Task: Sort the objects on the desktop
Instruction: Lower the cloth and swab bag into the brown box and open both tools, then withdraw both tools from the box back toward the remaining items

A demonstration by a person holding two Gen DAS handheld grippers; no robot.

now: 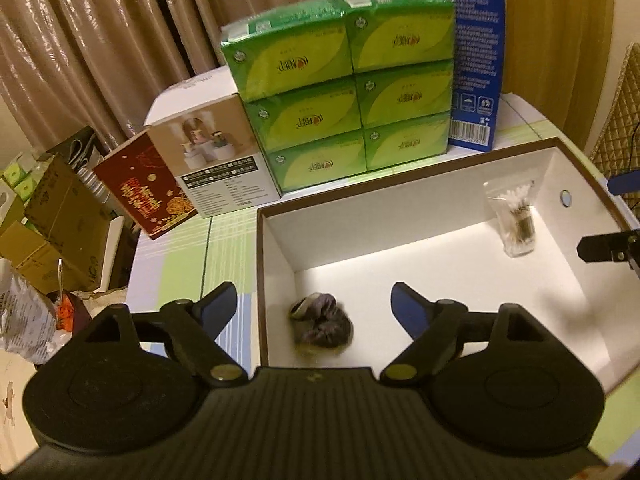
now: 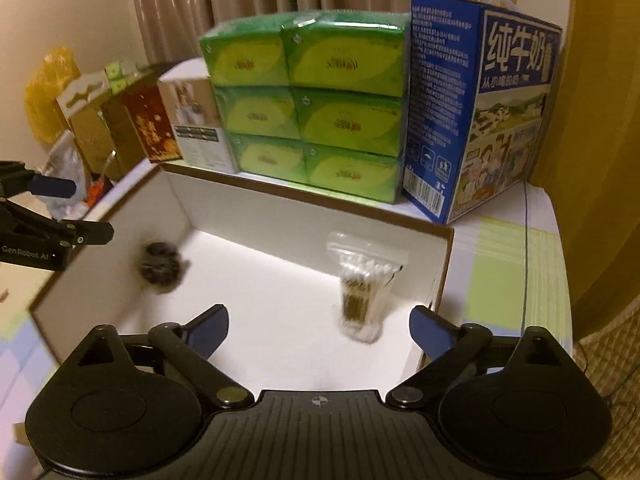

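White card lined the open, brown-rimmed box (image 1: 420, 208) on the checked desk (image 1: 192, 256). Inside lay a clear, crinkled bag of cotton swabs (image 2: 362, 284) and, well apart, a dark, bunched hair scrunchie (image 1: 322, 326). Left tool (image 1: 312, 308) and right tool (image 2: 320, 326) gaped wide, both empty.

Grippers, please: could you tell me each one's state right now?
Left gripper: open, holding nothing.
Right gripper: open, holding nothing.
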